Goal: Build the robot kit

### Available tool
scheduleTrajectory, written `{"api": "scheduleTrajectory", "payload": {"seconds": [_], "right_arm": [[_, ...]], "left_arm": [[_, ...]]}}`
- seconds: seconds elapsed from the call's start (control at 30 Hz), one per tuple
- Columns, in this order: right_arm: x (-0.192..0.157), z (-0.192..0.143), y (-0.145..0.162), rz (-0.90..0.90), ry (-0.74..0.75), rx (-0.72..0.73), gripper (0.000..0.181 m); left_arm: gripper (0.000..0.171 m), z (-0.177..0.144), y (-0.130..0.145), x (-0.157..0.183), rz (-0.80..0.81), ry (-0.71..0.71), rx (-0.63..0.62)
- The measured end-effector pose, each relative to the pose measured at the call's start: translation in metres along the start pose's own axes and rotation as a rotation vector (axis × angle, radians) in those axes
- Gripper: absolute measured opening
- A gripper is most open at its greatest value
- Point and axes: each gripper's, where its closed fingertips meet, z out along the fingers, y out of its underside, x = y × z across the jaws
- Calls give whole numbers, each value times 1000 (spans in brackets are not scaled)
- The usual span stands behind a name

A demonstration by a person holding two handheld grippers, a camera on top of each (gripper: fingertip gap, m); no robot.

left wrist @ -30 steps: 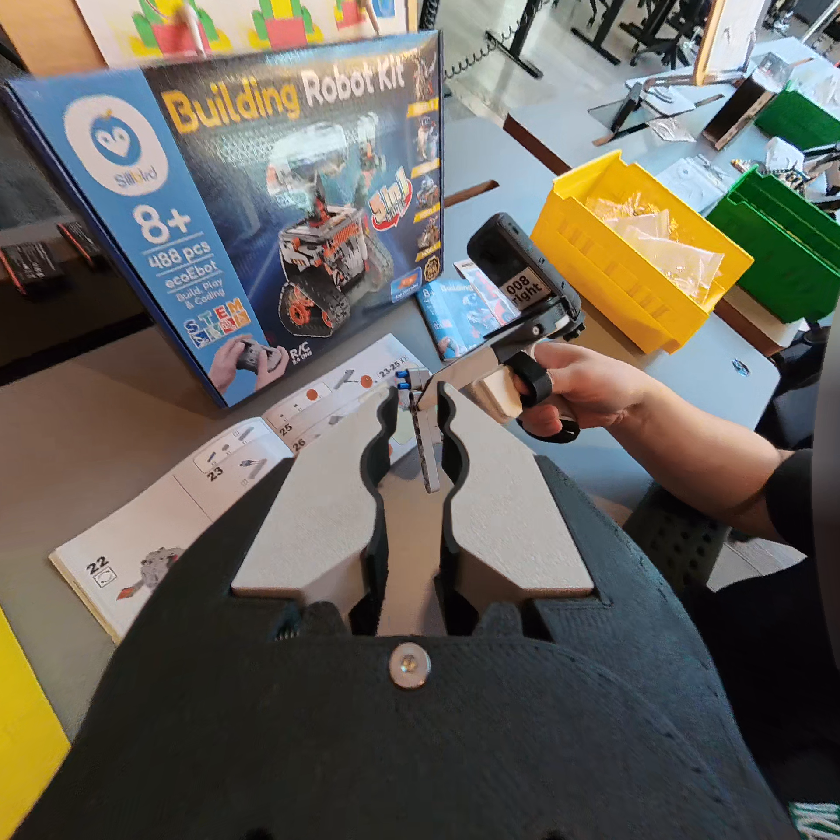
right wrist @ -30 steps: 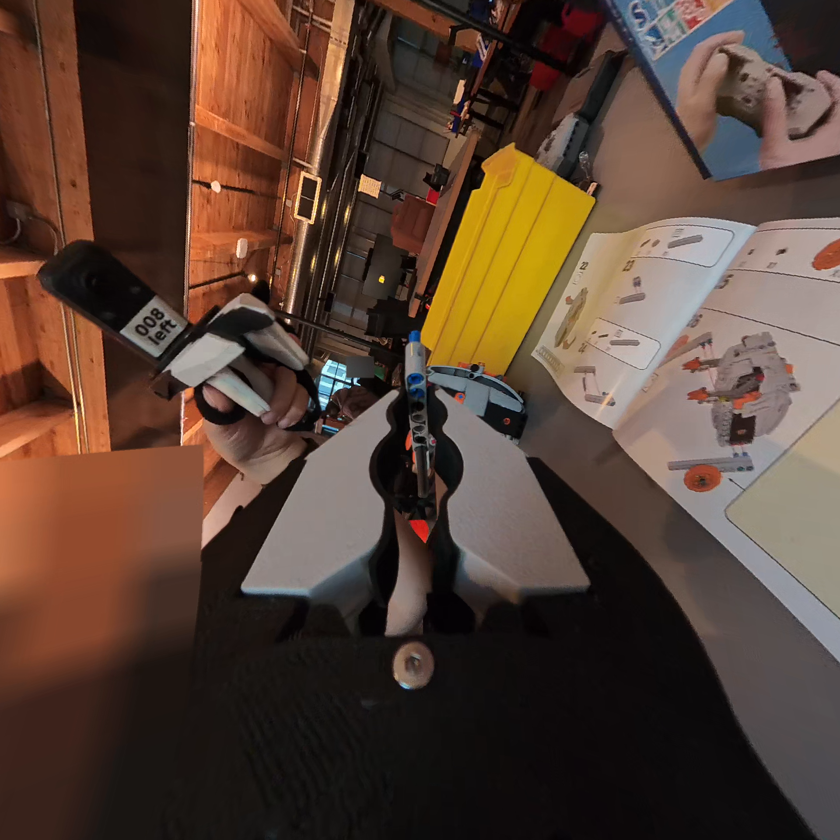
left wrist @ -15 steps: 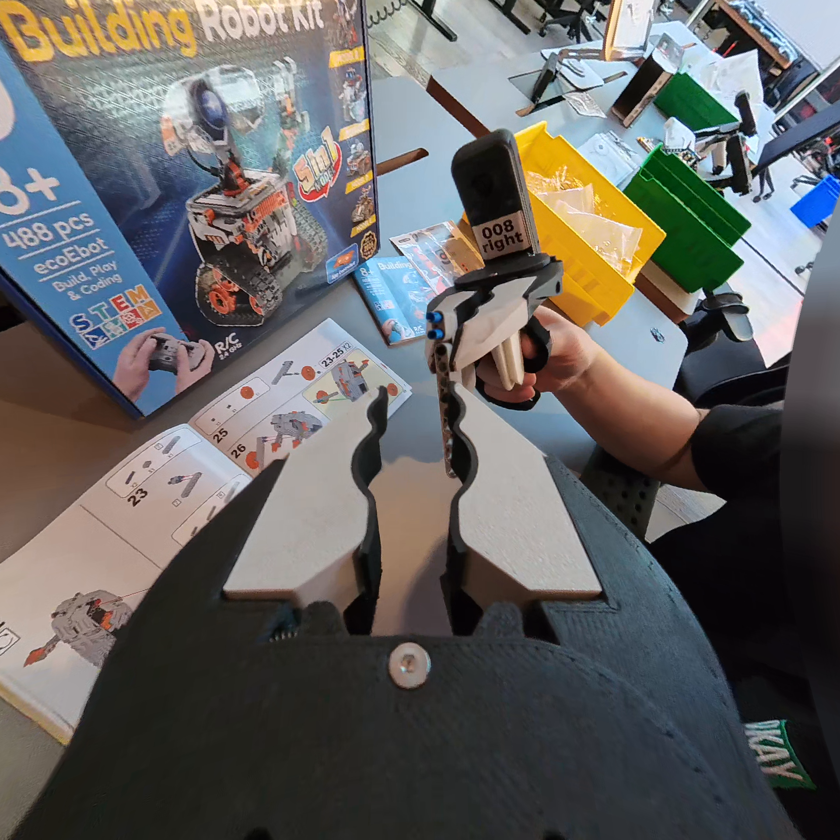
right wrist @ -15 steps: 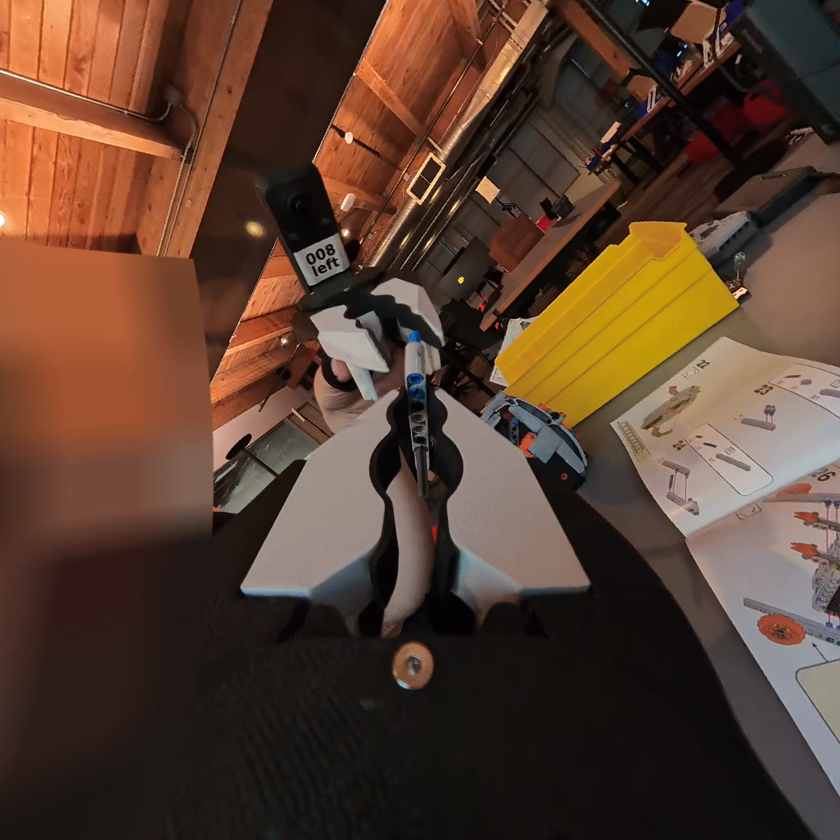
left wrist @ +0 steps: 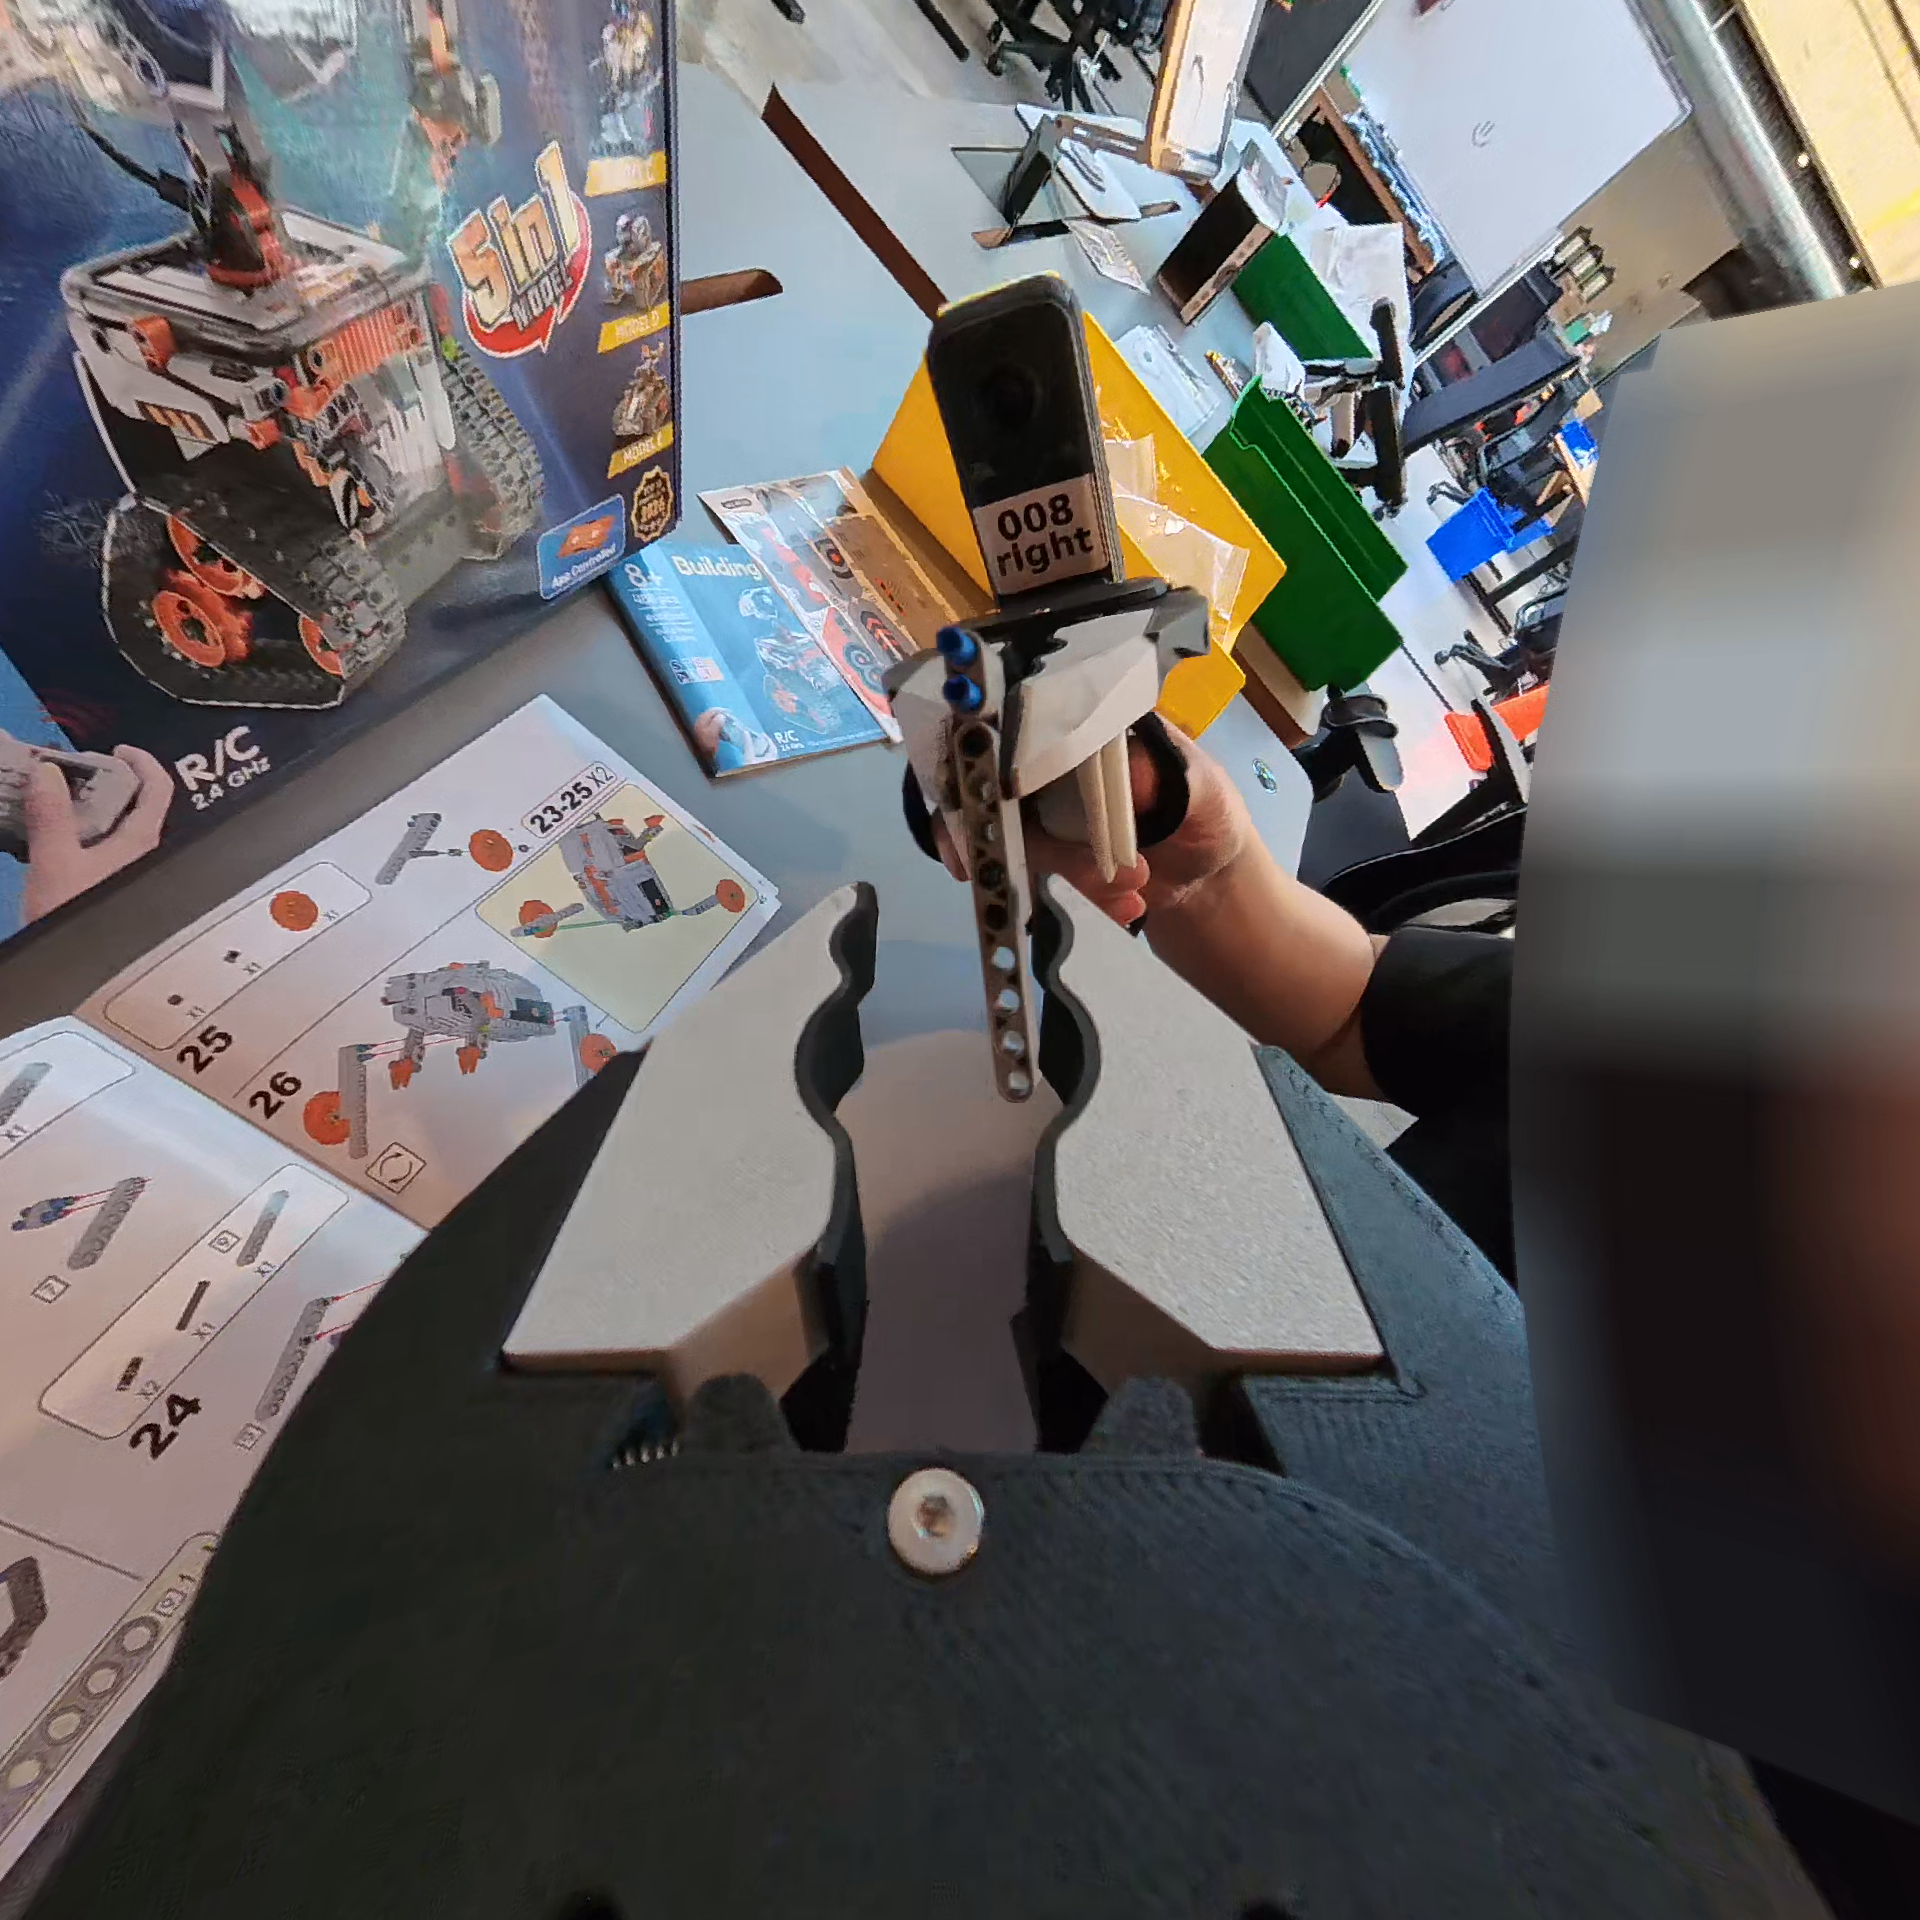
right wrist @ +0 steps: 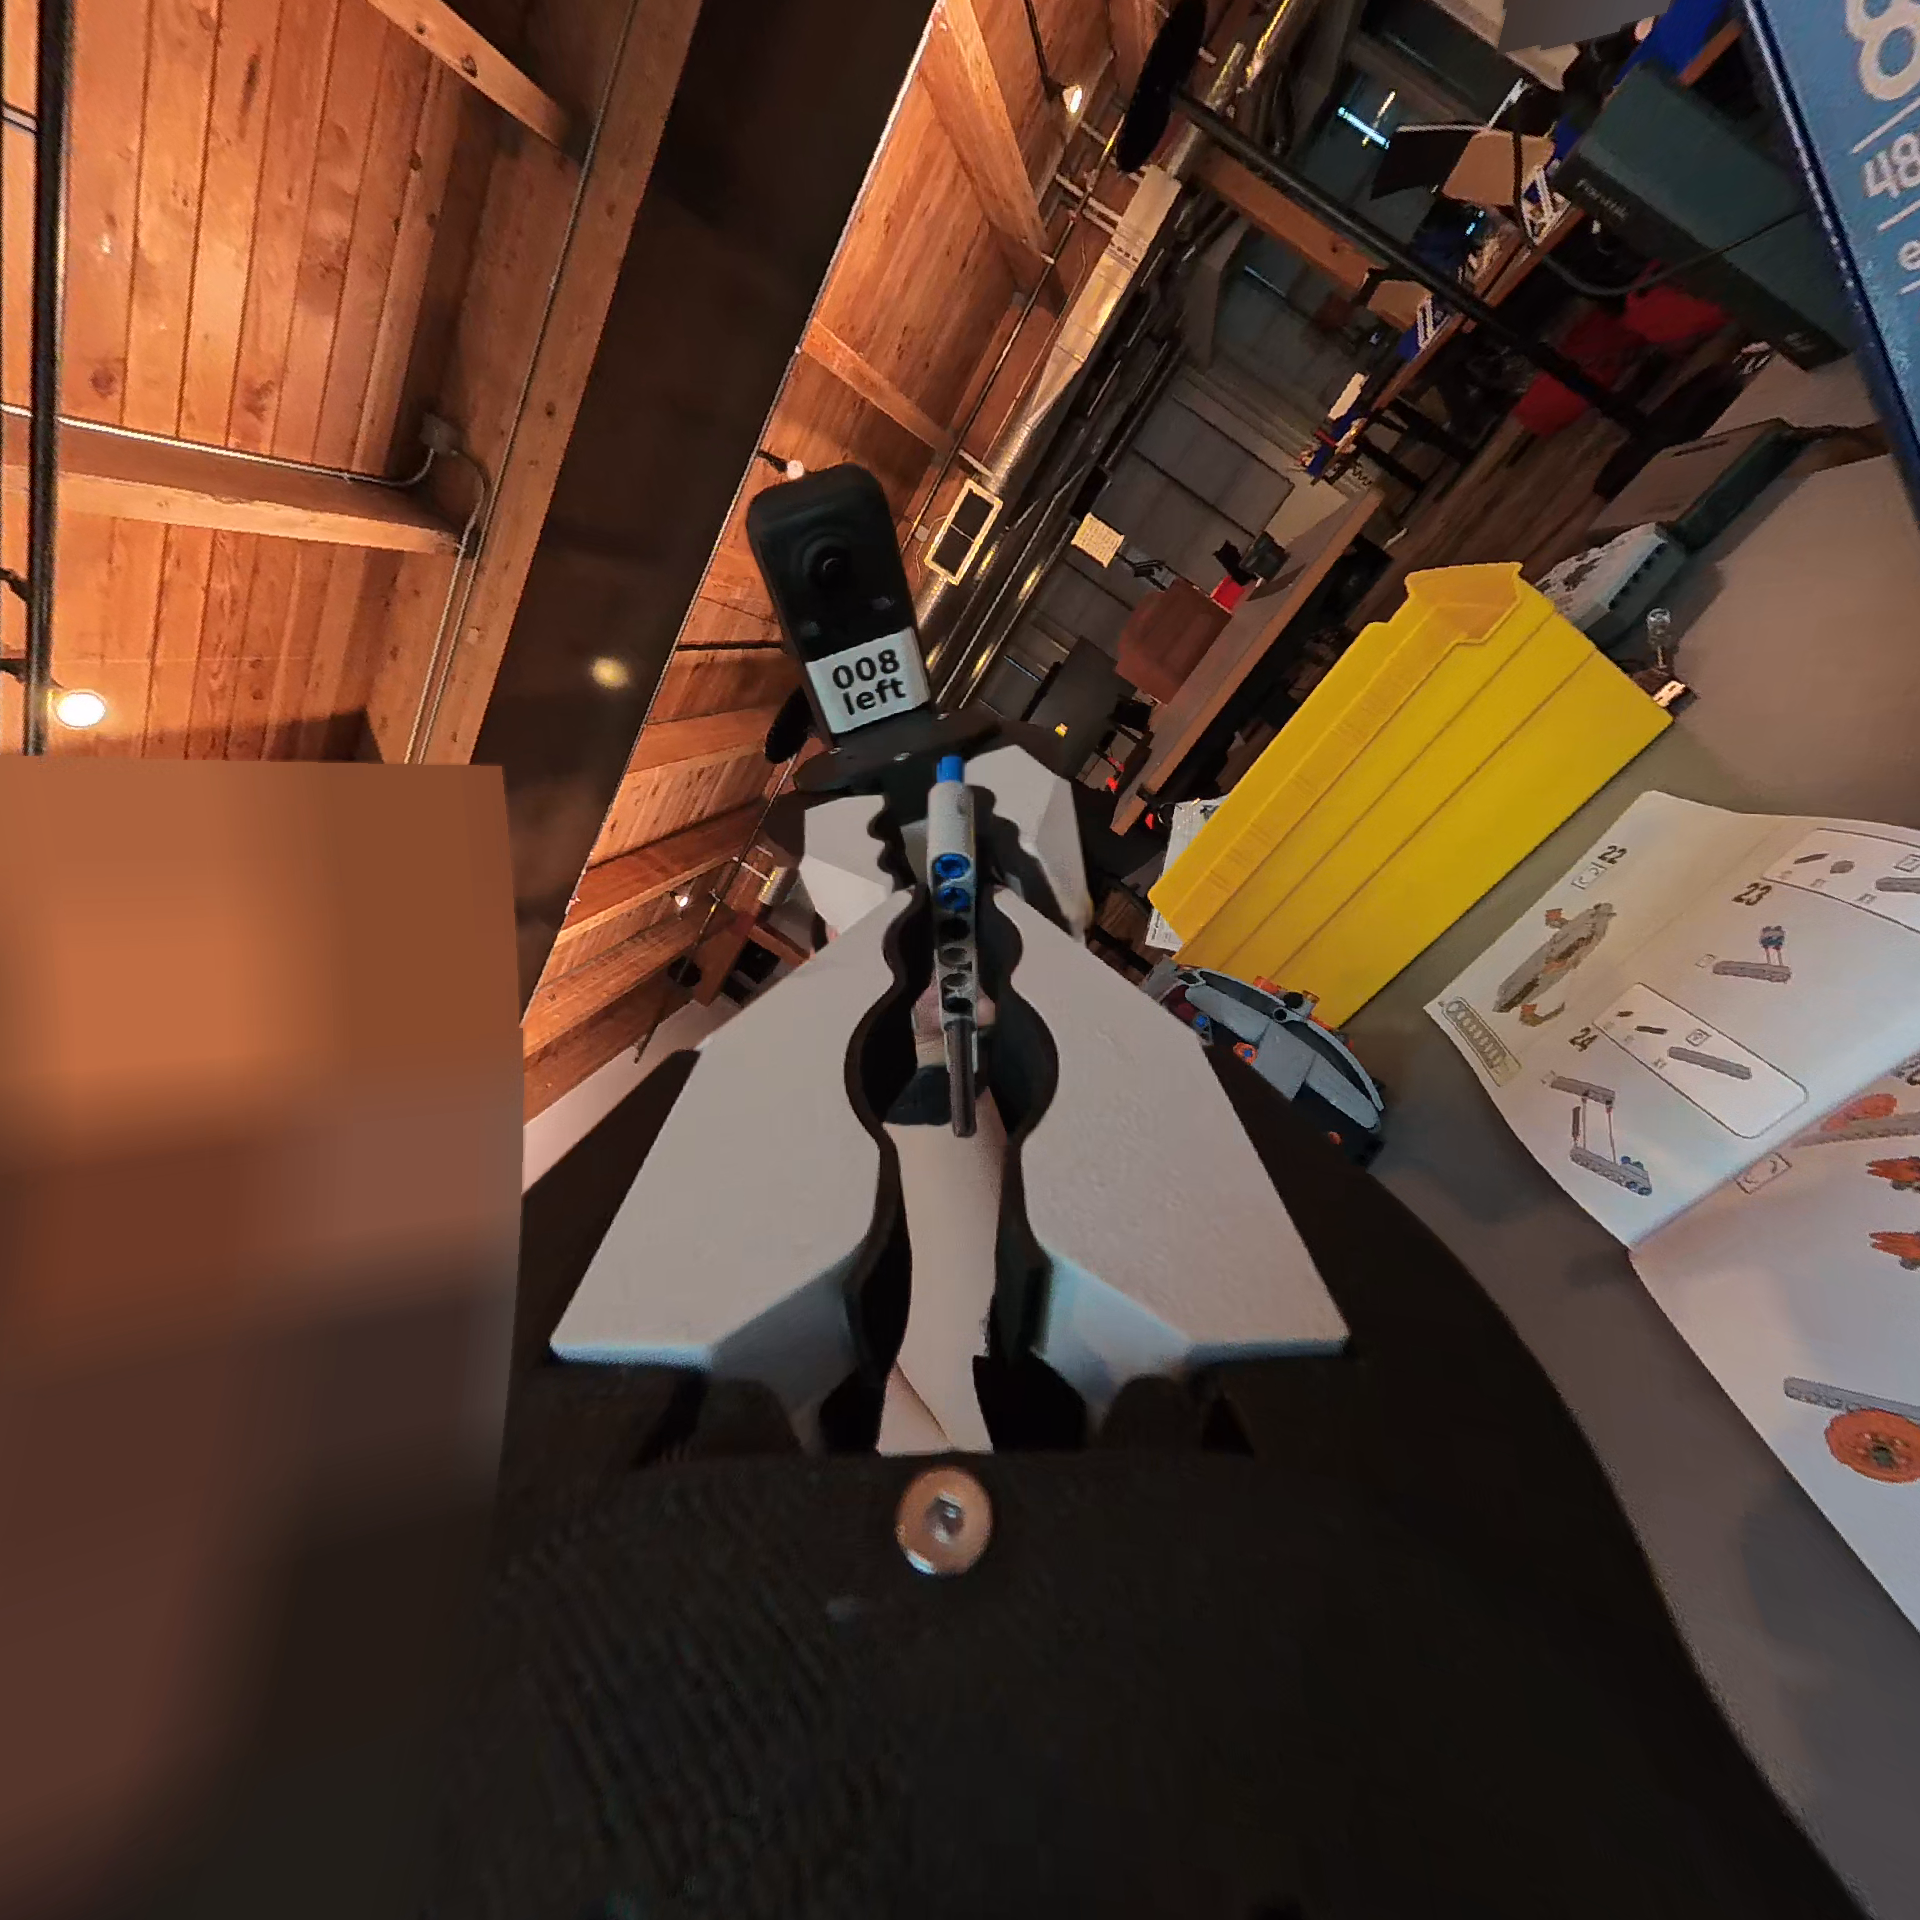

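Our right tongs (right wrist: 951, 914) have swung upright, pinching the beam (left wrist: 992, 914); our left tongs (left wrist: 951, 914), spread around it, could knock it loose.

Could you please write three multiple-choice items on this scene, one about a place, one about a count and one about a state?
1. Where does the open white instruction booklet lie?
A. inside the yellow plastic bin
B. flat on the grey table, in front of the big blue kit box
C. on the floor

2. How many blue pins sit at the end of the long grey holed beam?
A. none
B. two
C. five

3. How does the left gripper stand?
A. open, with the beam's free end between its fingers
C. shut on the booklet
B. out of view

Answers: 1 B, since its pages rest on the tabletop below the box. 2 B, as the left wrist view shows two blue studs side by side. 3 A, because a wide gap shows between its fingers, while the right gripper clamps the beam.
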Motion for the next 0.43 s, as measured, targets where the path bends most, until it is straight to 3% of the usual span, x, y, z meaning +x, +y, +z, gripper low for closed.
{"api": "scheduleTrajectory", "payload": {"seconds": [0.07, 0.1, 0.13, 0.27, 0.43], "right_arm": [[1, 1, -1, 7, 7, 20, 5], [2, 1, -1, 12, 15, 24, 5], [3, 2, -1, 17, 20, 28, 5], [1, 3, 0, 32, 2, 25, 11], [3, -1, -3, -7, 26, 23, 23]], "left_arm": [[23, 4, 3, 1, -26, 39, -20], [10, 5, 3, 4, -41, 78, -25], [7, 5, 3, 7, -63, 119, -28], [6, 3, 6, 7, -133, 211, -45], [6, -3, 11, 1, -161, 219, -63]]}}
